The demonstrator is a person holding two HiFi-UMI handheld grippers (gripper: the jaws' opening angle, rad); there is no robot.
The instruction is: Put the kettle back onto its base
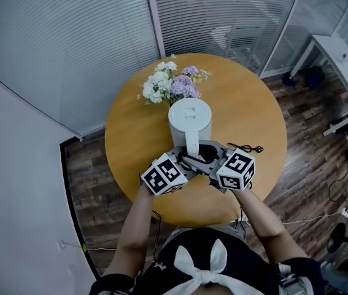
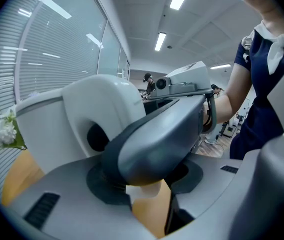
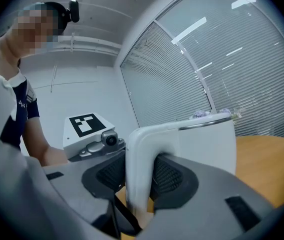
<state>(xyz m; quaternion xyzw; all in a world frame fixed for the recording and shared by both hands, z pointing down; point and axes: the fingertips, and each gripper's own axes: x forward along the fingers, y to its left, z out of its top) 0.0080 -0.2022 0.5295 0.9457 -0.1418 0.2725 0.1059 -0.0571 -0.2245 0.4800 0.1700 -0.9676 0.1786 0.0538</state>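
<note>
One round wooden table carries everything. The white kettle is upright over its middle, just in front of the flowers. Your right gripper is clamped on the handle, with pads pressing on both sides. Your left gripper is spread wide and straddles one finger of the right gripper rather than pinching anything. No base shows; it may lie hidden beneath the kettle, near the black cord. The seating looks close but unconfirmed, and you have yet to let go of the handle.
</note>
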